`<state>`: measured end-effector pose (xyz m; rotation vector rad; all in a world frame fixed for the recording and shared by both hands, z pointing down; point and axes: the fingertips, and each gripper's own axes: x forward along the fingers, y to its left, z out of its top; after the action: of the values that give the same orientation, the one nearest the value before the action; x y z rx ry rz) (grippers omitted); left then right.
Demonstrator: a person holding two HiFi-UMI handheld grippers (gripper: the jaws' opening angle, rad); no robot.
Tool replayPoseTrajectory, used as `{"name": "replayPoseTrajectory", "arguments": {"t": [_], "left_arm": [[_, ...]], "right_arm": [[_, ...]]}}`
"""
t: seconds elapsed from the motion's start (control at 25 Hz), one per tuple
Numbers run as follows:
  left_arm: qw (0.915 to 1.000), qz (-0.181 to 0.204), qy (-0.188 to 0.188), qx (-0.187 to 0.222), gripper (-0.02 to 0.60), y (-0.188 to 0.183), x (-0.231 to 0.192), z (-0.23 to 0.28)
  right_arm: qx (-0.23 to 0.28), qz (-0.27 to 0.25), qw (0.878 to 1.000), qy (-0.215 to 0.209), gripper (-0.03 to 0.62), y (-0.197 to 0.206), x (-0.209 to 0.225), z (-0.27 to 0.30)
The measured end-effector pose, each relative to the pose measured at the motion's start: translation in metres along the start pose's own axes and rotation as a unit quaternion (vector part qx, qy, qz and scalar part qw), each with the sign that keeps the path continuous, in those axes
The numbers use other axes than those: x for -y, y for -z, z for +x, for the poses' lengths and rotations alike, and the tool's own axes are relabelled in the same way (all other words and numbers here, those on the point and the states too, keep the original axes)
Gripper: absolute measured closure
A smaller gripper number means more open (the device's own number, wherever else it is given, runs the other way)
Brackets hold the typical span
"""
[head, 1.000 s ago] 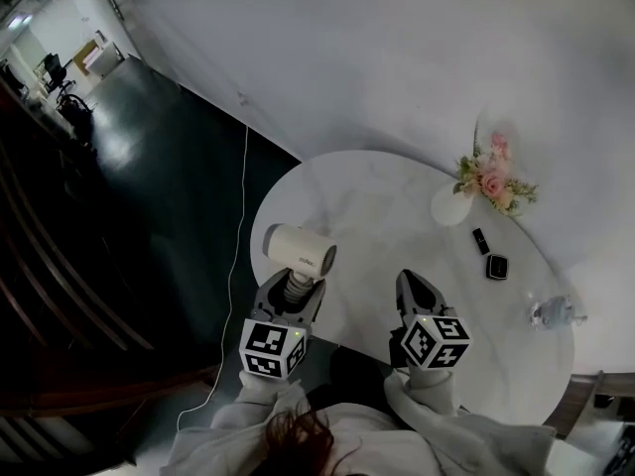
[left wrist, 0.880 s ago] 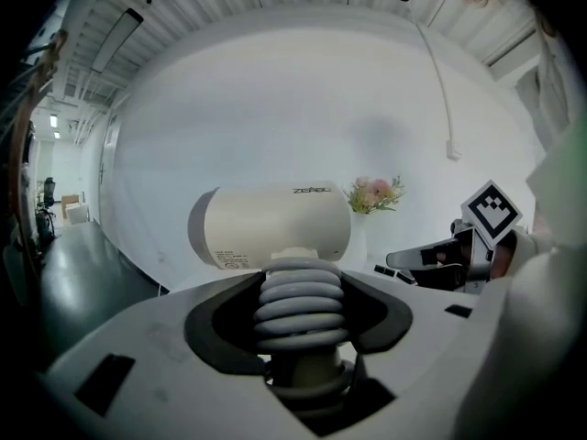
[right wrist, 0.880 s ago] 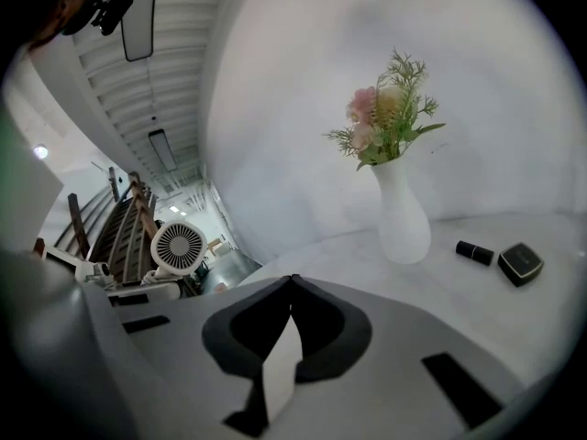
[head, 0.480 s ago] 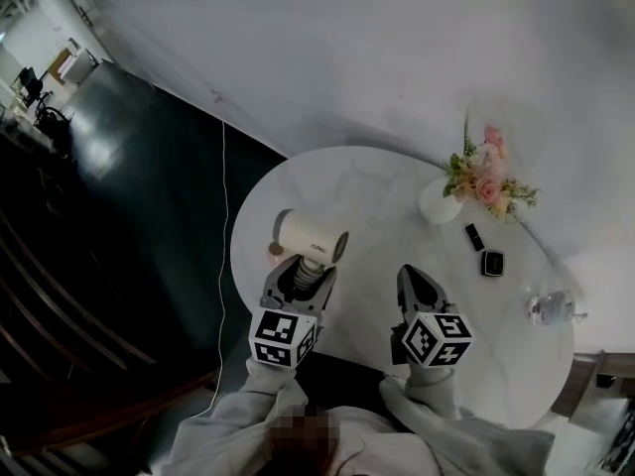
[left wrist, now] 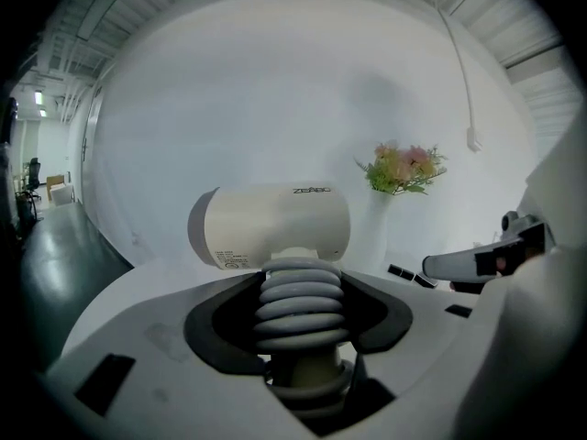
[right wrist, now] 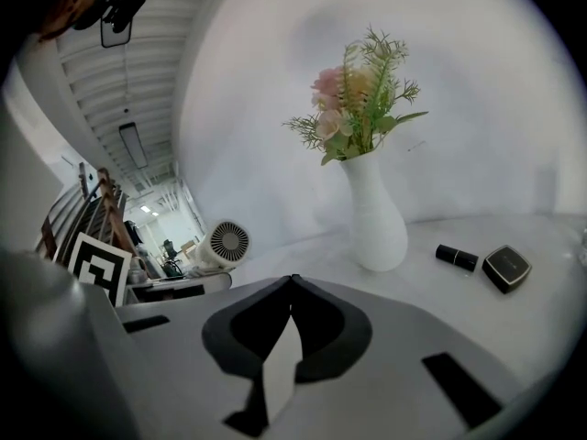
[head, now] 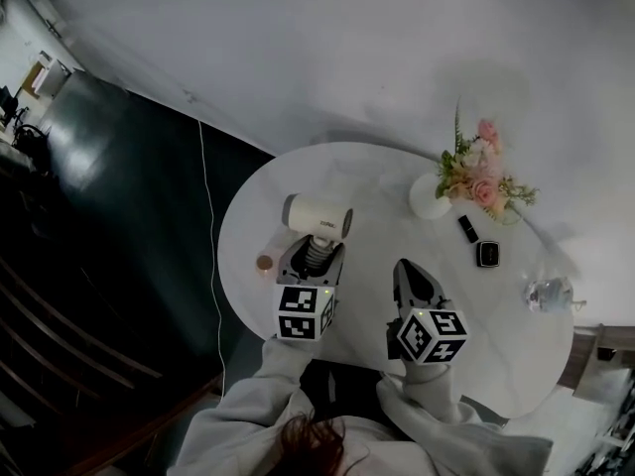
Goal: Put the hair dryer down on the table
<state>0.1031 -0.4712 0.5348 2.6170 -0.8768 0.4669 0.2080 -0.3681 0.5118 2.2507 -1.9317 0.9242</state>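
White oval worktop (head: 369, 178) met a pale wall. Your left hand-held gripper (head: 313, 256) clamped the hair dryer (head: 317, 216) by its ribbed grey handle, the cream barrel crosswise just beyond the jaws. Your right hand-held gripper (head: 406, 269) was closed and empty. Since a second earlier, you'd carried the dryer inward from the worktop's edge.

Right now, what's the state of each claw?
Left claw: closed on the hair dryer, gripping its ribbed handle.
Right claw: closed, holding nothing.
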Motion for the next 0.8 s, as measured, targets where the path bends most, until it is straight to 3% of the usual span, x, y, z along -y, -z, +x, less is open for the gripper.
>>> {"name": "replayPoseTrajectory", "arguments": {"t": [0.44,0.8], "left_arm": [[0.9986,-0.01,-0.043,-0.031,0.354,0.004,-0.039,0.069],[0.9967,-0.01,-0.055,-0.059,0.354,0.011,-0.063,0.116]], "right_arm": [[-0.021,0.028,0.999,0.03,0.545,0.019,0.019,0.012],[-0.034,0.041,0.998,0.045,0.545,0.028,0.028,0.027]]}}
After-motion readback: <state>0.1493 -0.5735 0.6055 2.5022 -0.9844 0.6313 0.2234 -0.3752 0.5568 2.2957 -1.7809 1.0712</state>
